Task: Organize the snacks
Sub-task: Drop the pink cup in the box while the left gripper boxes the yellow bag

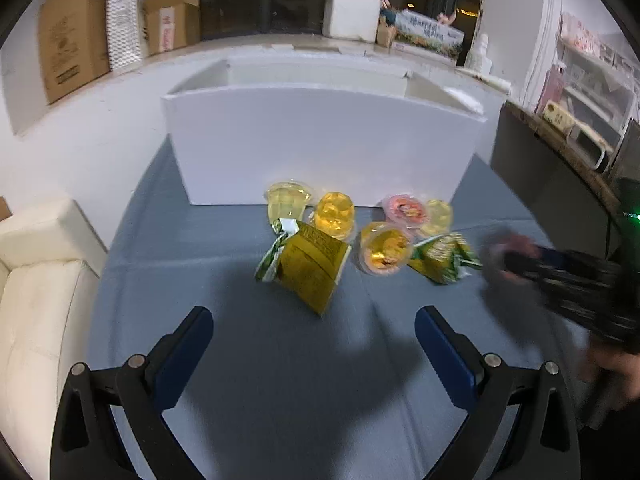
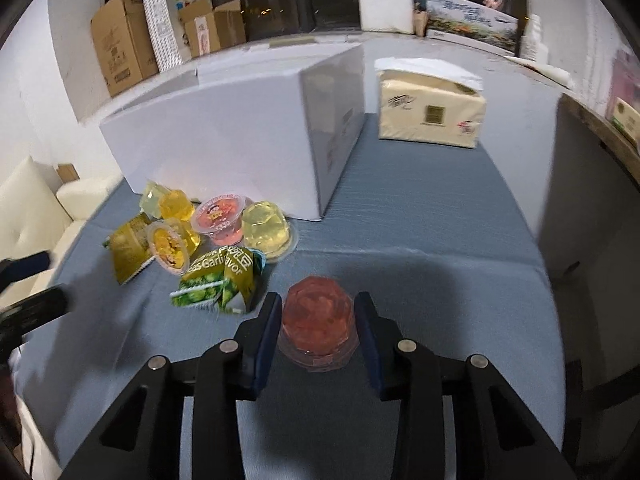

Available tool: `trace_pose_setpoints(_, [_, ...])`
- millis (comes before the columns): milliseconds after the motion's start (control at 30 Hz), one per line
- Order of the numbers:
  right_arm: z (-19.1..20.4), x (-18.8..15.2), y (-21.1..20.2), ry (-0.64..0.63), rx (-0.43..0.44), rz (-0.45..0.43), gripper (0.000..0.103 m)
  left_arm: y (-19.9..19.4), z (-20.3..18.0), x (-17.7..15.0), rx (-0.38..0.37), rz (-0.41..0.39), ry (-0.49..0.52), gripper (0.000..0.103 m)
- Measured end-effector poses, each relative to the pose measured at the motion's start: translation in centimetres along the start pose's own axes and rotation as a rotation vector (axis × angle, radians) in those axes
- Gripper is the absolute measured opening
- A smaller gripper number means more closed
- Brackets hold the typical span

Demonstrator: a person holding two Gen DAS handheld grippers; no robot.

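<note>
One upturned pink jelly cup (image 2: 318,326) sits clamped in the right hand-held gripper (image 2: 318,332); left hand-held gripper (image 1: 314,330) gapes empty, near the snack pile (image 1: 360,240) on blue surface (image 1: 280,380).

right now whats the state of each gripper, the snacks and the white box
left gripper: open, empty, above the cloth
right gripper: shut on red jelly cup
red jelly cup: upside down between the fingers
white box: open at the top
green pea packet: sealed, lying on the cloth
yellow packet: sealed, lying flat
pink jelly cup: lid up, sealed
</note>
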State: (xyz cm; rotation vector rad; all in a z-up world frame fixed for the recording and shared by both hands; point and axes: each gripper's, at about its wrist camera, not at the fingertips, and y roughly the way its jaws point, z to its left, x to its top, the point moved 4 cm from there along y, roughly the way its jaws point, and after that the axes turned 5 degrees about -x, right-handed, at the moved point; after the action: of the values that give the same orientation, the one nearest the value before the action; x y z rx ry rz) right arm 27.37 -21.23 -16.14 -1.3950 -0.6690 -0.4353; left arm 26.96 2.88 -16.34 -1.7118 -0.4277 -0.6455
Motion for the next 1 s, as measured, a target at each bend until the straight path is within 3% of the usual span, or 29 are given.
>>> trace_pose_setpoints(167, [-0.4, -0.9, -4.3, 0.01, 0.032, -0.053, 0.041, 3.6, 0.7, 1.5, -0.002, 0.021, 0.077, 0.103])
trace_pose_setpoints(267, [-0.3, -1.5, -6.6, 0.022, 0.054, -0.081, 0.041, 5.6, 1.3, 2.2, -0.016, 0.057, 0.069, 0.102])
trace_pose_setpoints(300, [-0.2, -1.6, -7.0, 0.022, 0.062, -0.086, 0.041, 6.2, 1.5, 2.5, -0.018, 0.059, 0.067, 0.1])
trace_pose_setpoints(367, [0.0, -1.8, -7.8, 0.018, 0.07, -0.1, 0.041, 6.9, 1.7, 2.7, -0.02, 0.076, 0.069, 0.077])
trace_pose_setpoints(500, [0.3, -2.1, -8.5, 0.008, 0.08, -0.104, 0.041, 7.2, 1.7, 3.0, 0.016, 0.059, 0.092, 0.073])
trace_pose_setpoints(567, [0.3, -2.2, -8.4, 0.014, 0.08, -0.101, 0.041, 7.0, 1.4, 3.1, 0.006, 0.046, 0.105, 0.056])
trace_pose_setpoints(667, [0.4, -2.3, -8.3, 0.018, 0.084, -0.103, 0.041, 6.6, 1.3, 2.9, 0.005, 0.041, 0.096, 0.046])
trace_pose_setpoints(833, [1.3, -2.5, -8.3, 0.011, 0.096, -0.101, 0.041, 5.0, 0.9, 1.5, -0.022, 0.028, 0.111, 0.042])
trace_pose_setpoints(1000, [2.4, -2.1, -8.4, 0.003, 0.118, -0.104, 0.041, 0.3, -0.2, 1.2, -0.056, -0.055, 0.109, 0.041])
